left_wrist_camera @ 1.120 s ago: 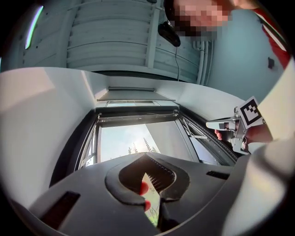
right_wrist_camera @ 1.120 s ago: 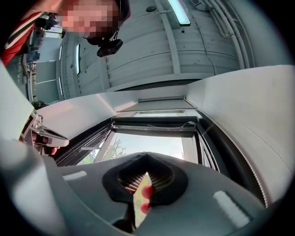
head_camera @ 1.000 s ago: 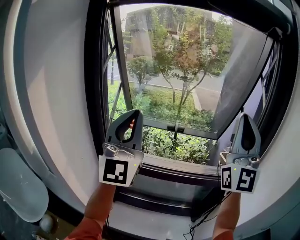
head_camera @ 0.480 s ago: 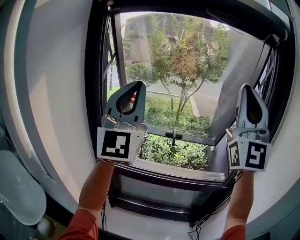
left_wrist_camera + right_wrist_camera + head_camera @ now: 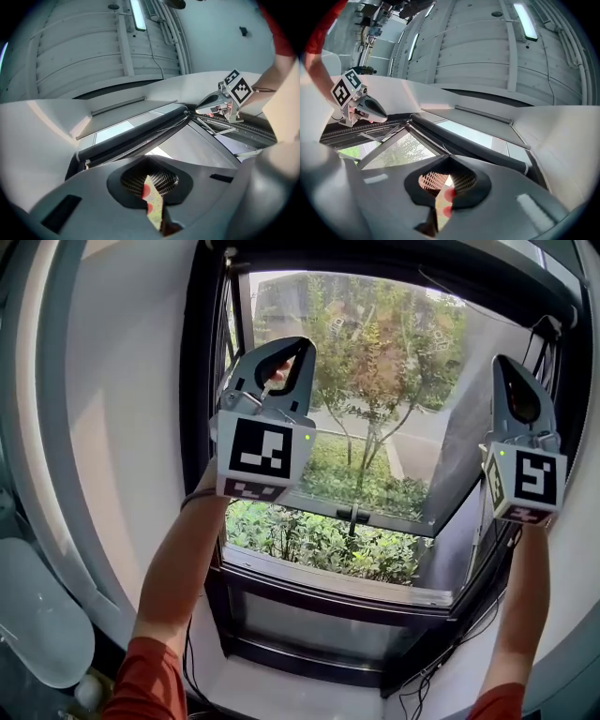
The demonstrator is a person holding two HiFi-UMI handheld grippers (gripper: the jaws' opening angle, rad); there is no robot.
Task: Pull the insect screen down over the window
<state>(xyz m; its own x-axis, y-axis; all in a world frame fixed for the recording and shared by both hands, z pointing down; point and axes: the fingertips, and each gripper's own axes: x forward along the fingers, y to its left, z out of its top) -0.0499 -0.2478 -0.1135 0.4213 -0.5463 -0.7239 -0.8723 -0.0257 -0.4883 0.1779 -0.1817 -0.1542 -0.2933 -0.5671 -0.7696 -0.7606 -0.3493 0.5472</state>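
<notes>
Both grippers are held up in front of the window (image 5: 202, 427), pointing upward toward its top; the left gripper (image 5: 298, 345) is at the upper left of the opening, and the right gripper (image 5: 502, 364) is at the upper right, near the right side of the frame; the two are well apart. The jaws of the left gripper are closed one against the other, and its own view shows only their ribbed pads meeting; the jaws of the right gripper are closed in the same way, tip to tip. The insect screen (image 5: 131, 137) is at the very top of the window, gathered in a dark roller that runs across the upper edge of the frame, far above the sill (image 5: 337, 582); neither gripper touches it. A grey, half-clear panel (image 5: 469, 427) stands at an angle at the right side of the opening; I cannot tell if it is glass or mesh. Outside are trees (image 5: 375, 362) and a low hedge (image 5: 319, 535). Two bare forearms (image 5: 178, 559) with orange-red sleeves (image 5: 141, 681) carry the grippers; a white wall (image 5: 112, 427) is to the left of the window.
</notes>
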